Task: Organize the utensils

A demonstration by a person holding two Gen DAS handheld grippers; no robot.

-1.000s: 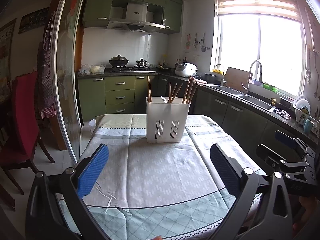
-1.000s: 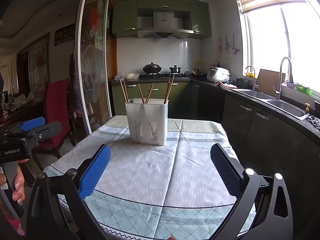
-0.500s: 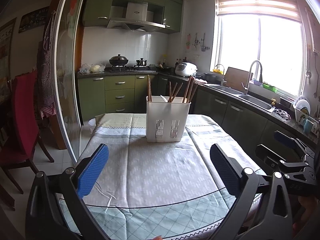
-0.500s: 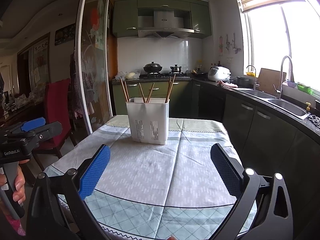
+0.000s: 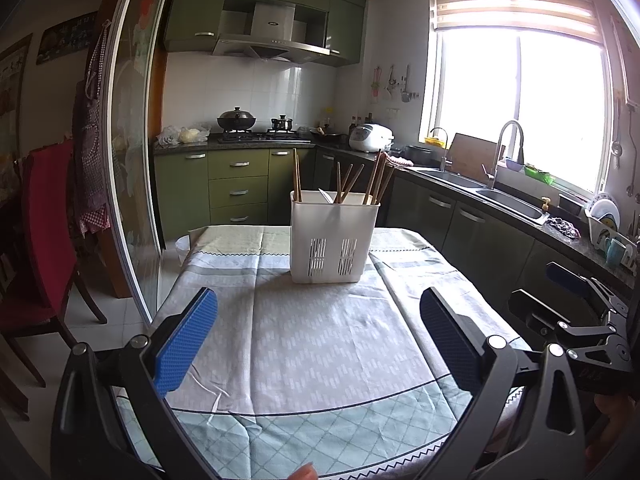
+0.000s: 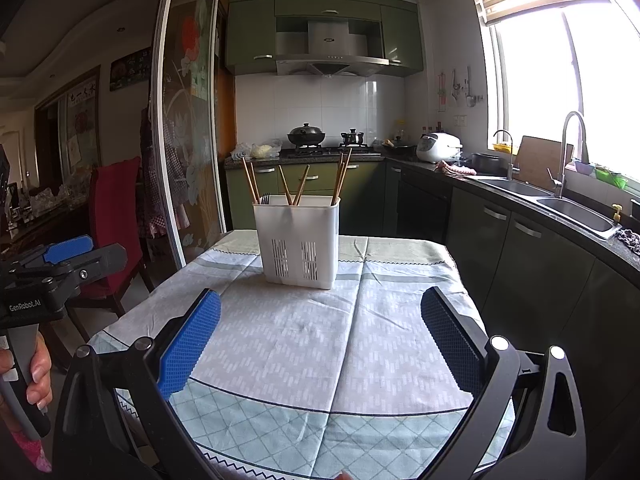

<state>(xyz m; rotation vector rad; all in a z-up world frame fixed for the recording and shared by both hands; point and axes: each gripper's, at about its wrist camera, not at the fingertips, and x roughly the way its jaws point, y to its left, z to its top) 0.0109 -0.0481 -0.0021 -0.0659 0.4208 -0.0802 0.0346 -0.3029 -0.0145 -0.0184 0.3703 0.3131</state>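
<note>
Left gripper (image 5: 318, 340) and right gripper (image 6: 320, 342) both spread wide, empty, above tablecloth (image 5: 312, 344); white holder (image 5: 334, 236) with chopsticks (image 5: 374, 178) stands far end

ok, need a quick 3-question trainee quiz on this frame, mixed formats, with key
1. True or false: the left gripper and the right gripper both stand open and hold nothing.
2. Multiple choice: the white utensil caddy stands (A) on the tablecloth, upright; (B) tipped over on the counter; (C) between the right gripper's fingers.
3. Fill in: the wooden sticks standing up out of the caddy are ____.

Key:
1. True.
2. A.
3. Chopsticks; a dark fork also shows at the caddy's left end in the right wrist view.
</note>
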